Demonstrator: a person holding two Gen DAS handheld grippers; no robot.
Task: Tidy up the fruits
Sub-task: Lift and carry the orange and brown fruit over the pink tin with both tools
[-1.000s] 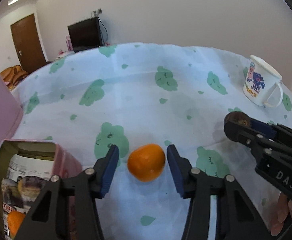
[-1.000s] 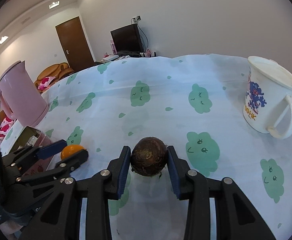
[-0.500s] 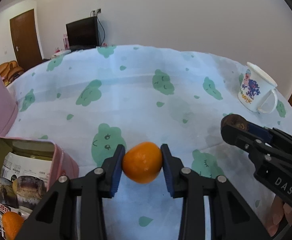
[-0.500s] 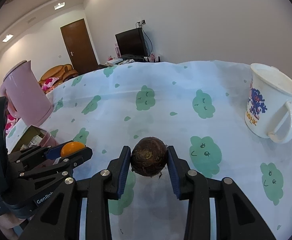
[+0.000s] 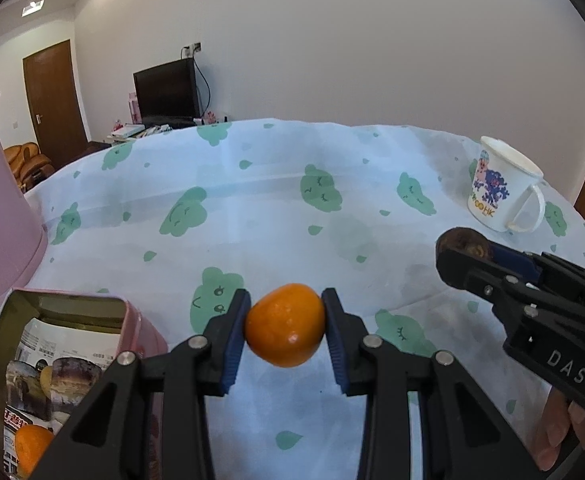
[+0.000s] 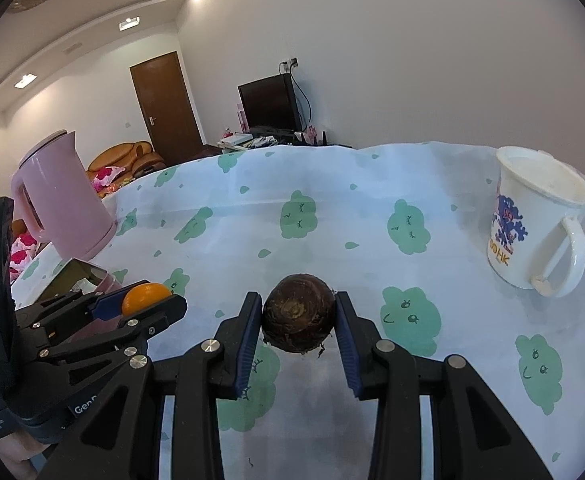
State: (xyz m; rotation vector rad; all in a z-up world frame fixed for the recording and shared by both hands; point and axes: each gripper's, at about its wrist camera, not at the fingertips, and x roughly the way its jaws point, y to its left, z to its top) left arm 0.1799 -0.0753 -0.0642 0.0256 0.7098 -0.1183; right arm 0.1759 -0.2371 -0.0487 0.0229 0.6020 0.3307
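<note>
My left tongs [image 5: 285, 326] clamp an orange [image 5: 284, 325] at lower centre, above the table [image 5: 252, 208]. My right tongs [image 6: 298, 318], marked "DAS", grip a brown round fruit [image 6: 298, 318]. The white mug [image 6: 532, 220] at right reads "OOHK"; a pink tin [image 5: 52, 364] sits lower left.

Each black hand-held gripper [image 5: 285, 334] has blue finger pads [image 6: 249, 344] and silver screws
</note>
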